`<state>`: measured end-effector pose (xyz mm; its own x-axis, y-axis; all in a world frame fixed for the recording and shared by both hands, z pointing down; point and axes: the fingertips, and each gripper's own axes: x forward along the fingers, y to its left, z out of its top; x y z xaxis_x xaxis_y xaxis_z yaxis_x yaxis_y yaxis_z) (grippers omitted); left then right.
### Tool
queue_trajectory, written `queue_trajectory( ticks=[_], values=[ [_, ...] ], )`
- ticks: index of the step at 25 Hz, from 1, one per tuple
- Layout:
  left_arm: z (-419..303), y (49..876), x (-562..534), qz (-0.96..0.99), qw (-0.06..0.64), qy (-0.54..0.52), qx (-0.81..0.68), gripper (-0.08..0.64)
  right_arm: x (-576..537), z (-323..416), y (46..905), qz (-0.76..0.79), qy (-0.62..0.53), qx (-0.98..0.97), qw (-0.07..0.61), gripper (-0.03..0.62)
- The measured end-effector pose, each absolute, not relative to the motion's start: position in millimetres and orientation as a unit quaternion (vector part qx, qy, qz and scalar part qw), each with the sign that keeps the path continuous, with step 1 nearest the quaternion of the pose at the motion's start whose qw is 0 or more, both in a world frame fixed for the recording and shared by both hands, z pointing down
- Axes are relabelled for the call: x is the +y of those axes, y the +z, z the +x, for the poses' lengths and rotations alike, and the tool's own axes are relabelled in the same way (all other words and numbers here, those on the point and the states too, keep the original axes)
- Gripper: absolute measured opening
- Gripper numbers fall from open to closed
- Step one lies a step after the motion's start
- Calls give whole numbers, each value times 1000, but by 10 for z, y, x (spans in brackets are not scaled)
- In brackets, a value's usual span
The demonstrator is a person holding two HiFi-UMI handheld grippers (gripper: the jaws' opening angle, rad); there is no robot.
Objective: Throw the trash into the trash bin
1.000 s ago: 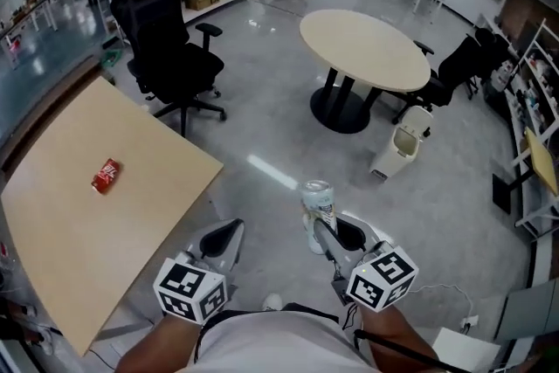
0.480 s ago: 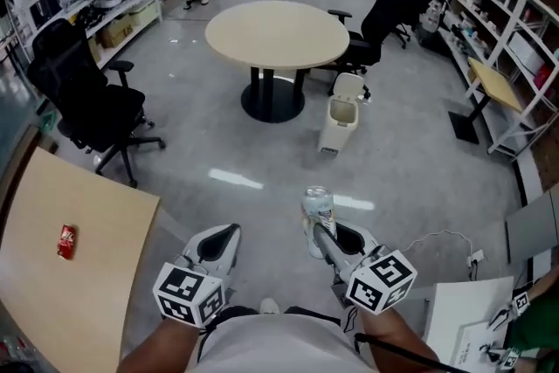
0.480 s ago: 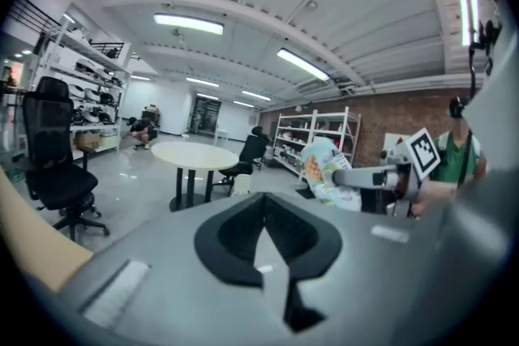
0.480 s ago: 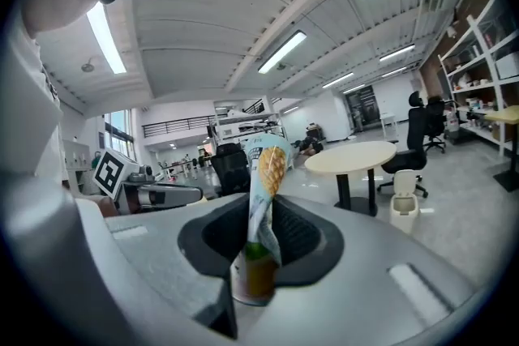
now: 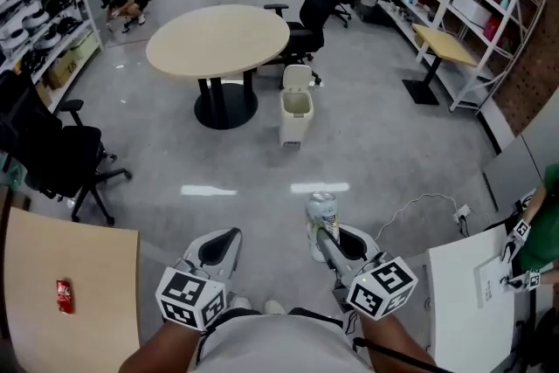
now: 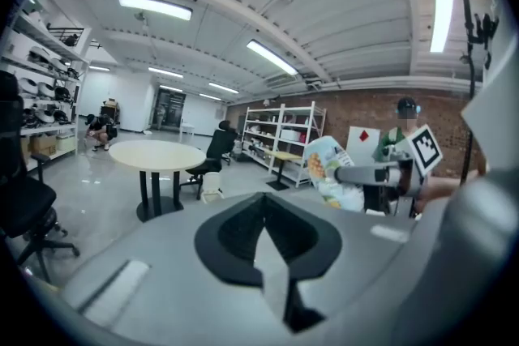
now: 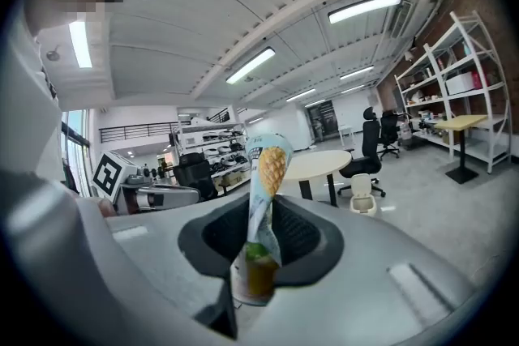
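1. Right gripper (image 5: 323, 233) is clamped on a pineapple-printed drink can (image 5: 321, 207) and holds it upright out in front, probably so it cannot slip while carried.
2. Left gripper (image 5: 220, 245) has its jaws together with nothing between them; one can needs only one grip.
3. White trash bin (image 5: 296, 105) stands on the floor just beside the round table (image 5: 218, 39), lid up and well apart from the can, so the approach is not yet done.

head view: high, steeply down | gripper views: low, near-level | shared: round table (image 5: 218, 39), trash bin (image 5: 296, 109)
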<state>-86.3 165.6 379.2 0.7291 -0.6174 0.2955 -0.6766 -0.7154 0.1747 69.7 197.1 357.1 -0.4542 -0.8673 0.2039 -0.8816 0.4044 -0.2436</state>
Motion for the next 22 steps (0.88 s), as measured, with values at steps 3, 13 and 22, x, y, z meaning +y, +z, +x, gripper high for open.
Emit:
queue_trajectory(
  ticks=[3,13,22],
  values=[
    [-915,3772,1581,927,134,108,-334,9,1998,651,3576,543,161,-824,19,74],
    [-1074,3813,1421,942,125,111,-290,9,2005,404,3649,584,160,-795,20,74],
    [-1272,3903,1316,945,128,115,-277,9,1887,194,3679,592,158,-790,24,74]
  ],
)
